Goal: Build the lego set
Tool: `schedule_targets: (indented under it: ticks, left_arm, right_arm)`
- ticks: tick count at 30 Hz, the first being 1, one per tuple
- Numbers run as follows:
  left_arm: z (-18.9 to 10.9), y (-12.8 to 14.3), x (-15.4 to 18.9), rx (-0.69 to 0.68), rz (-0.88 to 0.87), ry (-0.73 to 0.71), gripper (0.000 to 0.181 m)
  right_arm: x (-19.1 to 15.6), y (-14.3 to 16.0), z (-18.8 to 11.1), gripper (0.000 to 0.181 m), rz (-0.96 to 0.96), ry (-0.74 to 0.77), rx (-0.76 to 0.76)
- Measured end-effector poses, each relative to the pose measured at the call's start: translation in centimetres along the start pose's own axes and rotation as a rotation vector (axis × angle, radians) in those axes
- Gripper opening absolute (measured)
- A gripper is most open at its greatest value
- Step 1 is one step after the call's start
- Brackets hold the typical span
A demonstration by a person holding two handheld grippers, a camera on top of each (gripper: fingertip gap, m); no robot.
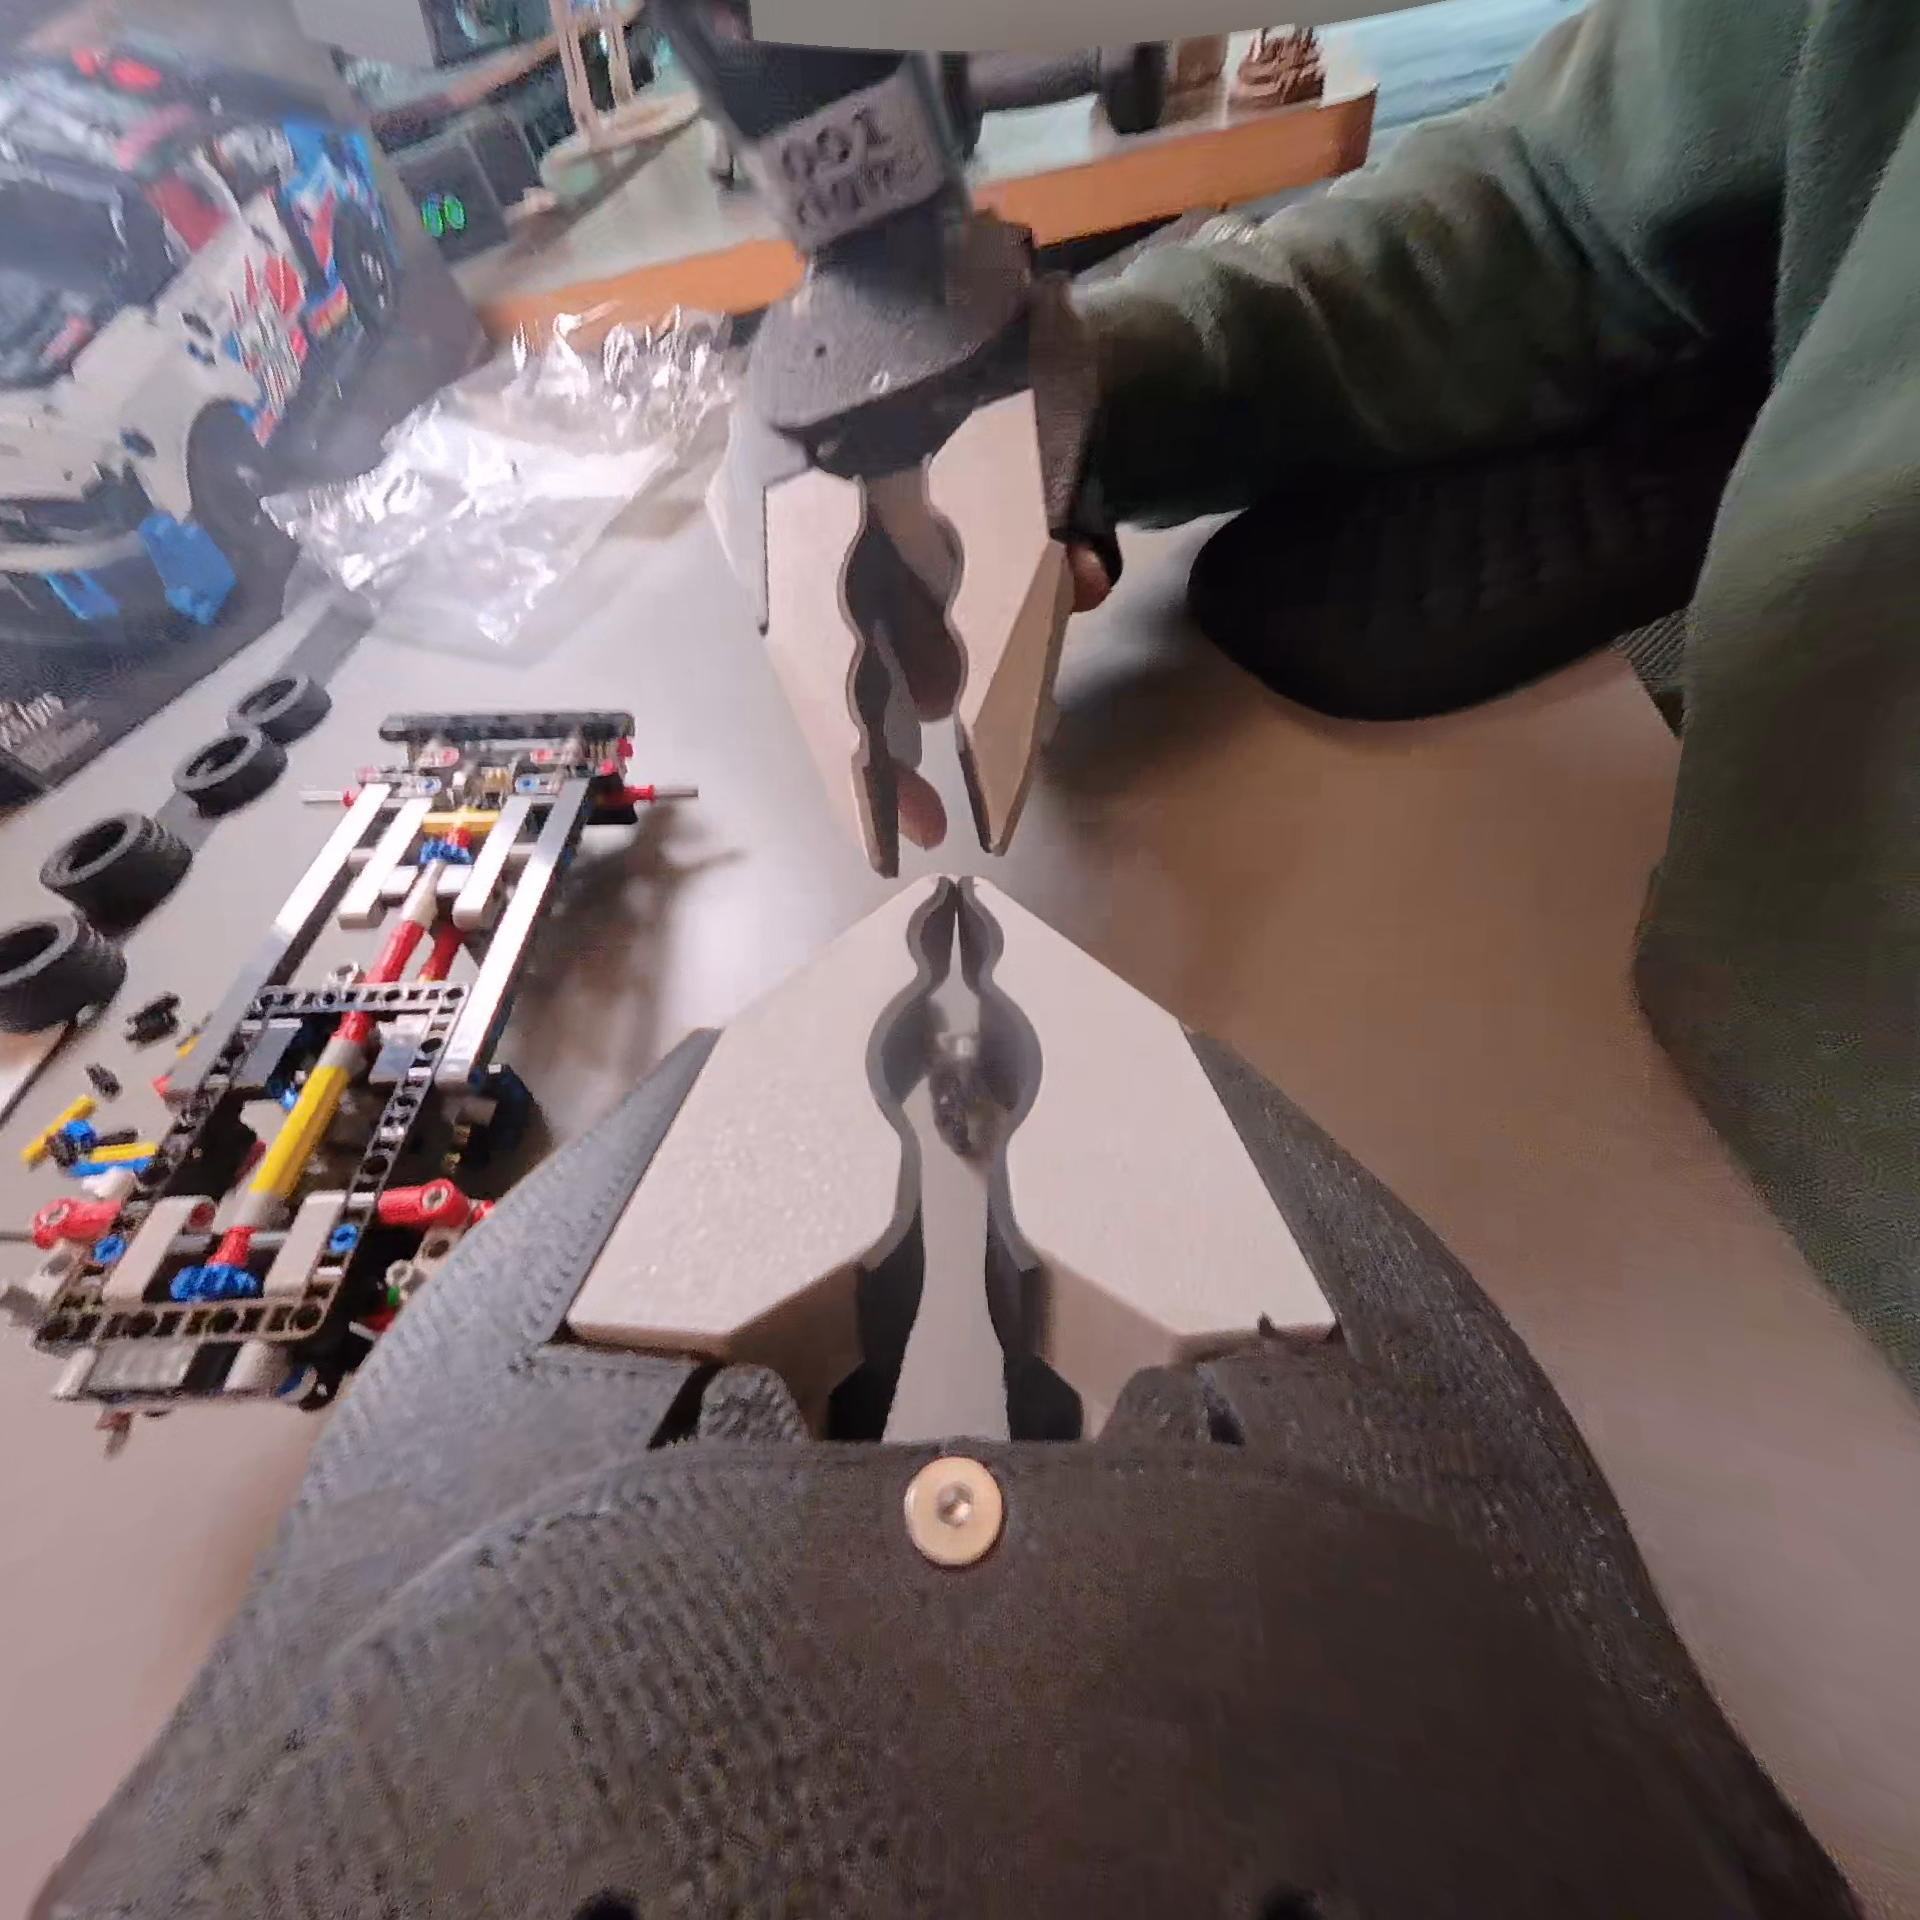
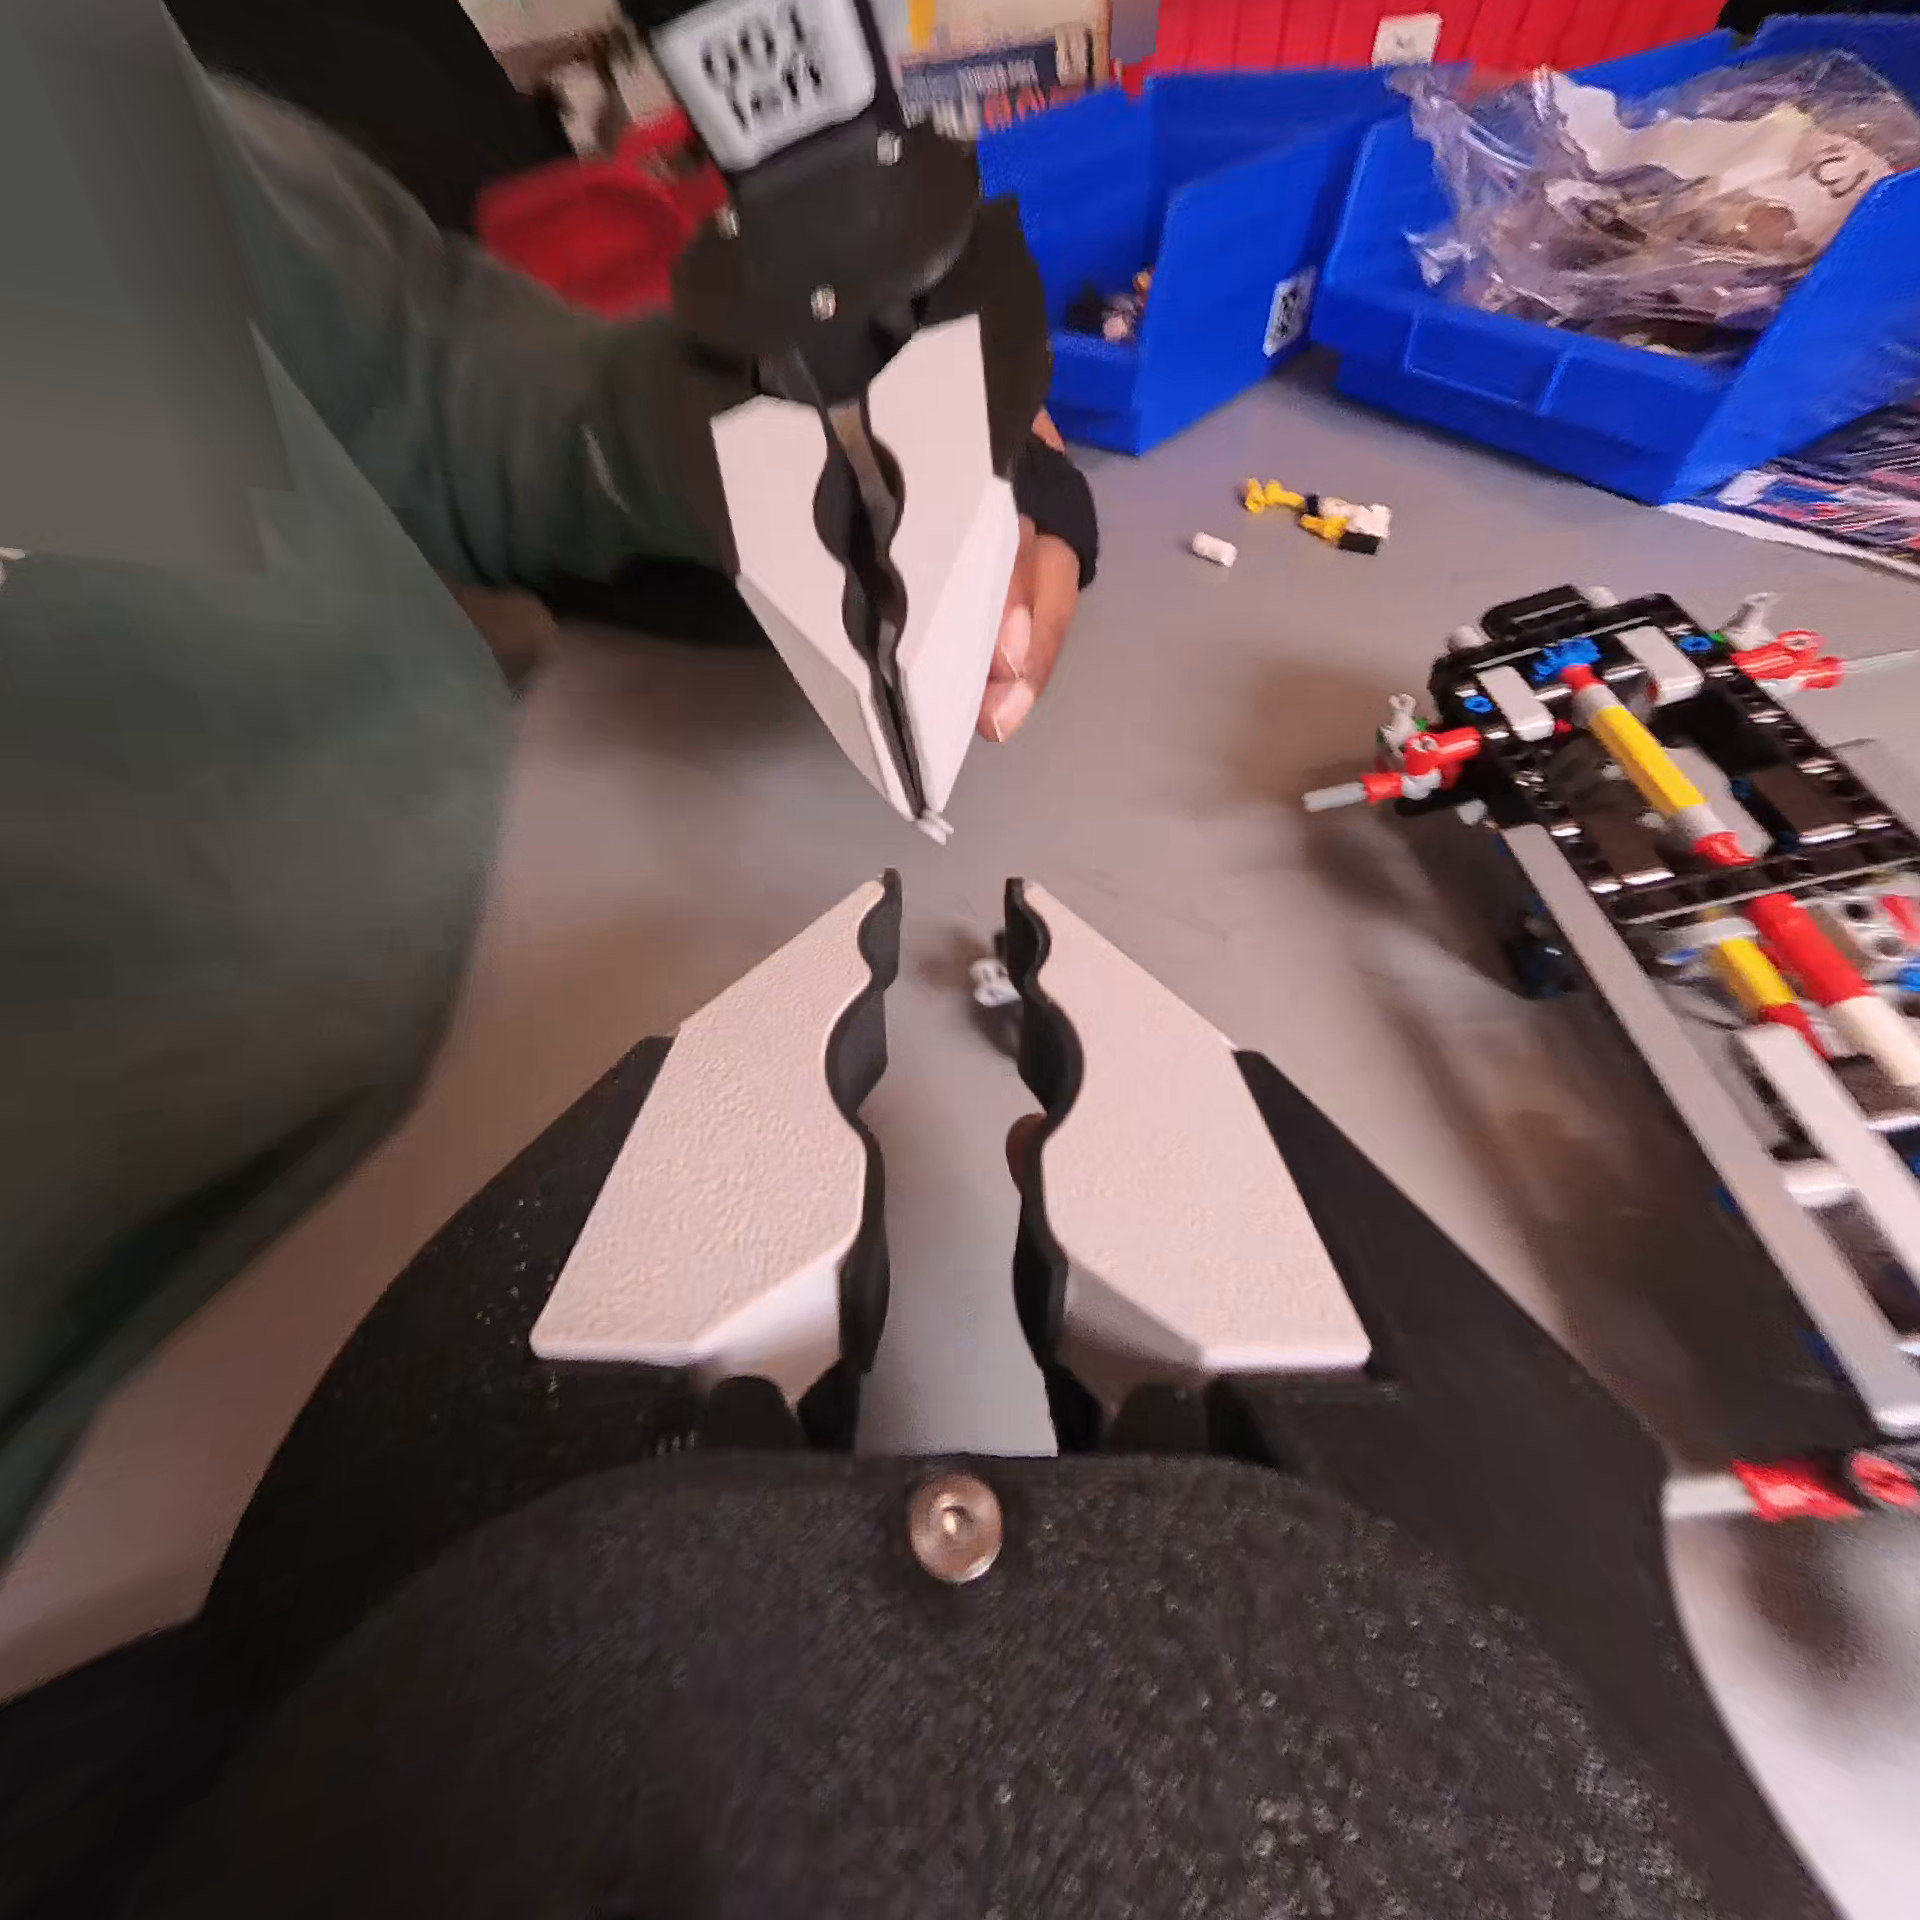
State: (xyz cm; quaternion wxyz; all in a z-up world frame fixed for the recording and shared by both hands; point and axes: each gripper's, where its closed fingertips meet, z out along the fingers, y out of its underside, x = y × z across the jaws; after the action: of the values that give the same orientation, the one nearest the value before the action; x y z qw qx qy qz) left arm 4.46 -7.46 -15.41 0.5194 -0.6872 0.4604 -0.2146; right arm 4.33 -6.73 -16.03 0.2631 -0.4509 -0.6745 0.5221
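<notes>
my left gripper [image 1: 954, 883] is pinched closed on a tiny pale piece [image 2: 935, 827] that pokes out just past the tips, seen best from the right wrist view. my right gripper [image 2: 954, 894] stands parted and holds nothing; bare grey table [image 2: 1143, 831] shows through the gap, along with one small black-and-white piece [image 2: 992, 982] lying close against the inner edge of the right-hand finger. whether it touches that finger i cannot tell. the two grippers meet nearly tip to tip, with a narrow strip of air between them.

around the tips the table is open. the clear ground runs from my green sleeve [image 1: 1455, 364] on one side to the long lego chassis [image 1: 343, 1039] on the other, and the chassis lies flat, well apart from both grippers, one end toward the table's near edge.

beyond the chassis i count four black tyres [image 1: 114, 862] in a loose row, all separate from the frame. a scatter of small loose parts [image 1: 88, 1132] sits at its near corner, too blurred to count. a crumpled clear bag [image 1: 488, 488] and the set's box [image 1: 156, 312] lie farther back.

from the right wrist view, a small cluster of yellow, white and black bits [image 2: 1320, 514] sits near two blue bins [image 2: 1558, 384], which close off that side. one bin holds clear bags.
</notes>
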Motion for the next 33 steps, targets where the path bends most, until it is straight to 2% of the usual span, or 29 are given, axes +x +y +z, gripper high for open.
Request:
schedule_targets:
  ticks: [2, 6, 16, 18, 20, 23, 25, 30, 33]
  left_arm:
    - [-0.2, -1.0, 0.4, 0.049, 0.038, 0.003, 0.0]
    - [-0.3, -1.6, 1.1, 0.079, 0.091, 0.009, 0.0]
    - [-0.4, -1.6, 1.4, 0.097, 0.073, 0.023, 0.0]
    - [-0.6, -1.8, 0.9, 0.139, -0.013, 0.023, 0.0]
    - [-0.9, -1.8, -0.1, 0.185, -0.194, 0.047, 0.005]
    - [-1.3, -2.0, -0.6, 0.258, -0.498, 0.166, 0.011]
    - [-1.6, -2.6, -0.8, 0.324, -0.623, 0.225, 0.011]
    - [-1.0, -2.6, -0.8, 0.339, -0.77, 0.271, 0.013]
    - [-1.2, -3.2, -0.9, 0.389, -0.813, 0.29, 0.014]
  right_arm:
    - [-0.8, -1.0, 0.1, 0.015, 0.082, -0.066, 0.078]
    - [-2.1, -1.5, 0.5, 0.013, 0.15, -0.163, 0.107]
    - [-2.3, -1.2, 1.0, 0.003, 0.093, -0.131, 0.094]
    - [-1.9, -1.5, 1.0, 0.001, 0.031, -0.083, 0.113]
    - [-1.5, -2.3, 0.8, 0.001, -0.095, 0.005, 0.154]
    - [-0.9, -3.4, 0.5, 0.001, -0.328, 0.179, 0.172]
    - [-0.6, -4.0, 0.3, 0.001, -0.449, 0.274, 0.177]
    - [0.2, -5.0, -0.1, 0.0, -0.714, 0.492, 0.137]
    - [0.3, -5.0, 0.1, 0.001, -0.84, 0.563, 0.088]
